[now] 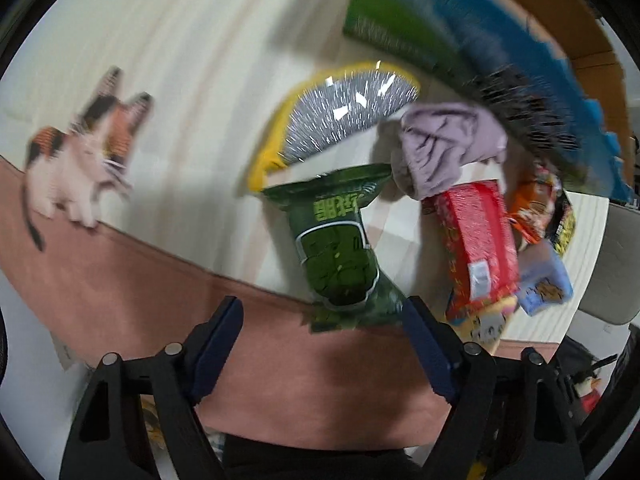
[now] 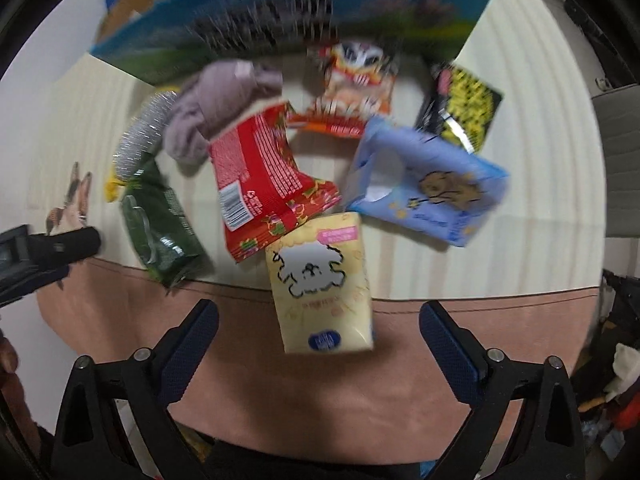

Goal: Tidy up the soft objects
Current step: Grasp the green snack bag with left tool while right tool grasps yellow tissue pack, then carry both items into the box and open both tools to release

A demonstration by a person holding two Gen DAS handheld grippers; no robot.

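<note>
Both the left gripper [image 1: 322,330] and right gripper [image 2: 318,330] were spread, holding nothing. The green packet [image 1: 336,256] (print blurred, unreadable) lay between the left jaws at the table's edge; the cream tissue pack [image 2: 324,284], bearing a fluffy-dog drawing, lay before the right.

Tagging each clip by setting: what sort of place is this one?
Probably a home, on a table under a printed cloth with a cat picture. Snack packs such as the green one and a tissue pack lie about; a cardboard box stands behind.

Both wrist views look down close (blurred), sharing the green packet [image 1: 340,248] [image 2: 160,228].
</note>
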